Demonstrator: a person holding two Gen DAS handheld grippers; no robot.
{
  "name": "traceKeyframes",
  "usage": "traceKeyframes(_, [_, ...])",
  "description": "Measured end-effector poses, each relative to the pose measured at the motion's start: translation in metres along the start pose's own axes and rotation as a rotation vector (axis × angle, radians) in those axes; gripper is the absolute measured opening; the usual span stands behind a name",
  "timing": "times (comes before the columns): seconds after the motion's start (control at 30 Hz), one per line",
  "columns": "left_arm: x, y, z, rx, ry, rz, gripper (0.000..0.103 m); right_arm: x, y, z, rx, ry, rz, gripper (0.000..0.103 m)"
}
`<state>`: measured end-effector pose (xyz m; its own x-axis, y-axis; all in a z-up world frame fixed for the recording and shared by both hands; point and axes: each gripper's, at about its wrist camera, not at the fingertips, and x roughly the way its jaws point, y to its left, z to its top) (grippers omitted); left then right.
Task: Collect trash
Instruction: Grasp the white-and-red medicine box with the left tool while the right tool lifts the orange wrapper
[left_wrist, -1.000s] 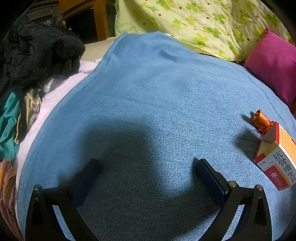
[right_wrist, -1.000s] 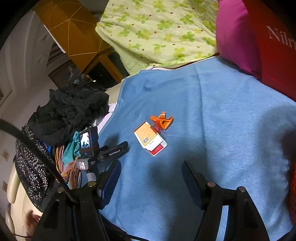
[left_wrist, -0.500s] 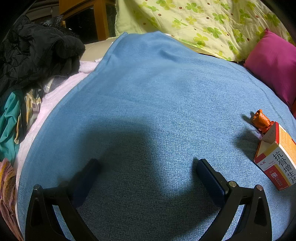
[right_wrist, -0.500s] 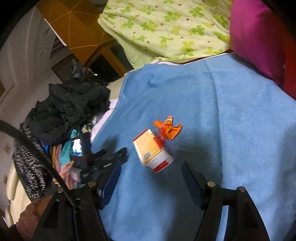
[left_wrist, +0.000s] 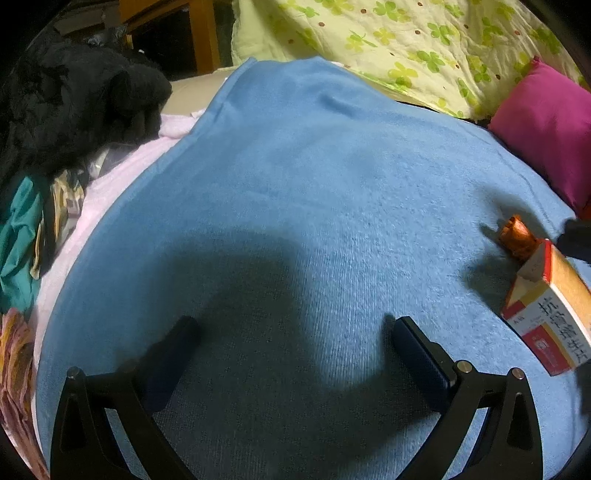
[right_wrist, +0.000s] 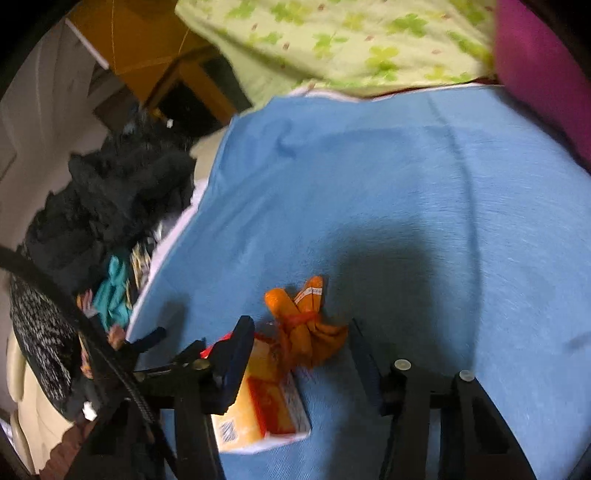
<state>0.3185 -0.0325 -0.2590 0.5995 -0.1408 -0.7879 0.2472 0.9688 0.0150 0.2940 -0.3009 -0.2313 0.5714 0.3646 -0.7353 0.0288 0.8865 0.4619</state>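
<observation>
A crumpled orange wrapper (right_wrist: 306, 325) lies on the blue blanket (right_wrist: 406, 184), touching a red, orange and white medicine box (right_wrist: 262, 410). My right gripper (right_wrist: 301, 326) straddles the wrapper and its jaws are closing. A small gap still shows on each side, so the pads are not pressing. The box's far end sits under the right gripper's left finger. In the left wrist view the wrapper (left_wrist: 515, 236) and box (left_wrist: 546, 310) sit at the right edge. My left gripper (left_wrist: 293, 325) stands open over bare blanket (left_wrist: 295, 166), nothing between its fingers.
A heap of black clothing (left_wrist: 74, 96) and teal and patterned cloth (left_wrist: 22, 236) lie along the blanket's left edge. A green clover quilt (left_wrist: 406, 44) and a magenta pillow (left_wrist: 546, 129) bound the far side. Wooden furniture (right_wrist: 147, 44) stands behind.
My right gripper has moved forward and down to the wrapper and box, which now sit between its narrowing jaws. The left gripper has stayed still.
</observation>
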Motion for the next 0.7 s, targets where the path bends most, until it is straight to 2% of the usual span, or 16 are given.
traceKeyframes(0.13, [-0.007, 0.003, -0.007, 0.011, 0.018, -0.049, 0.103, 0.028, 0.003, 0.005, -0.055, 0.079, -0.034, 0.054])
traceKeyframes(0.23, [-0.016, 0.001, -0.017, -0.015, 0.007, -0.044, 0.103, 0.03, 0.005, 0.004, -0.081, 0.074, -0.063, 0.044])
traceKeyframes(0.27, [-0.018, -0.001, -0.019, -0.012, 0.014, -0.039, 0.103, 0.031, 0.006, 0.003, -0.088, 0.076, -0.083, 0.04])
traceKeyframes(0.33, [-0.021, -0.008, -0.021, -0.001, 0.058, -0.029, 0.103, 0.03, 0.007, 0.003, -0.088, 0.074, -0.094, 0.038])
traceKeyframes(0.43, [-0.032, -0.013, -0.026, 0.004, 0.104, -0.074, 0.103, 0.029, 0.008, 0.003, -0.08, 0.056, -0.104, 0.036])
traceKeyframes(0.6, [-0.062, -0.021, -0.035, -0.006, 0.047, -0.134, 0.103, -0.002, -0.009, -0.01, 0.035, -0.045, -0.089, 0.034])
traceKeyframes(0.7, [-0.083, -0.037, -0.026, 0.001, 0.003, -0.108, 0.103, -0.036, -0.015, -0.027, 0.075, -0.119, -0.118, 0.034])
